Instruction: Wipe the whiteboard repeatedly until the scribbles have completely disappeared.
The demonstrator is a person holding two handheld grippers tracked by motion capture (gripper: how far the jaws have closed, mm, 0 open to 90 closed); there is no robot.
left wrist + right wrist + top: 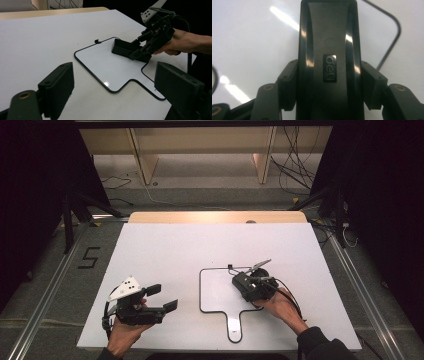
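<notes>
The right gripper (245, 284) has its jaws clamped on a black eraser (329, 50), one pad pressed to each long side, so the eraser's long axis runs straight out ahead of the jaws. It sits on the small whiteboard (215, 295), in the board's far right part, near the corner where a little black clip (230, 267) hangs on the rim. The board lies right of the worktop's (165, 245) middle, with its handle (234, 327) pointing at the near edge.

What the next move likely turns on: the eraser lies lengthwise along the gripper's own line, angled toward the board's far left corner, so a wipe would be a push or pull along or across that axis, with most of the board open to the left and near side.

The left gripper (162, 299) rests near the worktop's near left corner, jaws wide apart and holding nothing, well apart from the board; the right hand (282, 302) is plainly the nearer one.

The right gripper view gives the grip itself and the label on the eraser's top. The left gripper view shows from the side that the eraser's underside appears to rest flat on the board. The high view alone places the board on the worktop.
</notes>
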